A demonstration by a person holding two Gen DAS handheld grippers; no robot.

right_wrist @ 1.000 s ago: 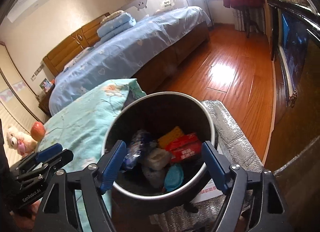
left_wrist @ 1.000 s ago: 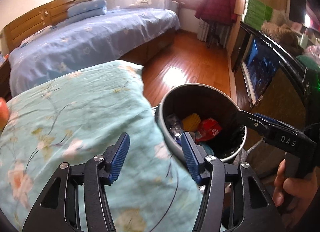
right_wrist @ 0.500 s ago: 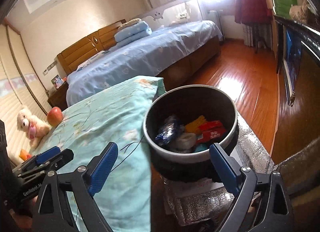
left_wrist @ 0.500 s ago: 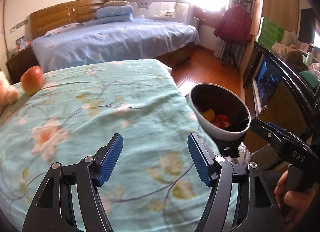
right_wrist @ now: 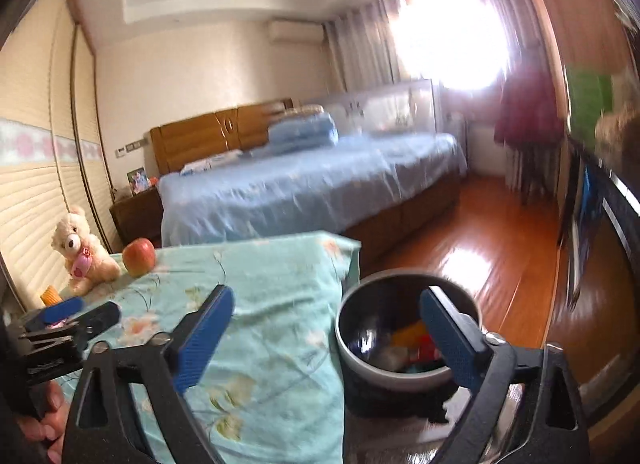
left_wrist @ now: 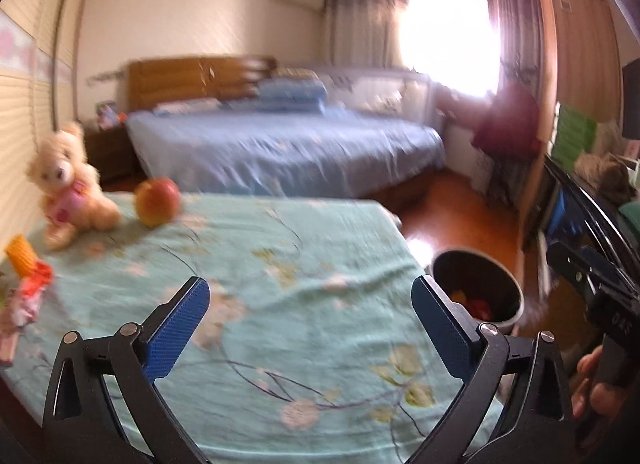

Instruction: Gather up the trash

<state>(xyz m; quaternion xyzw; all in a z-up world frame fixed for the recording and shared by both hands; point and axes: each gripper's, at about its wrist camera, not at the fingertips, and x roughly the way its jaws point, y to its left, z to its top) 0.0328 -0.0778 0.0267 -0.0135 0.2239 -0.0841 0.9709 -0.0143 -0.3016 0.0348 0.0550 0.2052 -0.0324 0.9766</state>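
Observation:
A round dark trash bin (left_wrist: 478, 290) with wrappers inside stands on the floor at the right edge of the teal floral cloth (left_wrist: 288, 284); it also shows in the right wrist view (right_wrist: 404, 340). A yellow item and a red-and-white wrapper (left_wrist: 28, 284) lie at the cloth's far left edge. My left gripper (left_wrist: 310, 328) is open and empty above the cloth. My right gripper (right_wrist: 326, 338) is open and empty, above the bin's near-left rim. The right gripper also shows at the right of the left wrist view (left_wrist: 588, 284).
A teddy bear (left_wrist: 68, 180) and an apple (left_wrist: 157, 201) sit at the cloth's far left corner. A blue bed (left_wrist: 288, 148) stands behind. Wooden floor (right_wrist: 480, 232) runs to the right, along a dark cabinet (left_wrist: 580, 216).
Both grippers have pulled back and up from the bin. The left view has swung left over the cloth, bringing the teddy bear, the apple and the wrappers at the left edge into sight.

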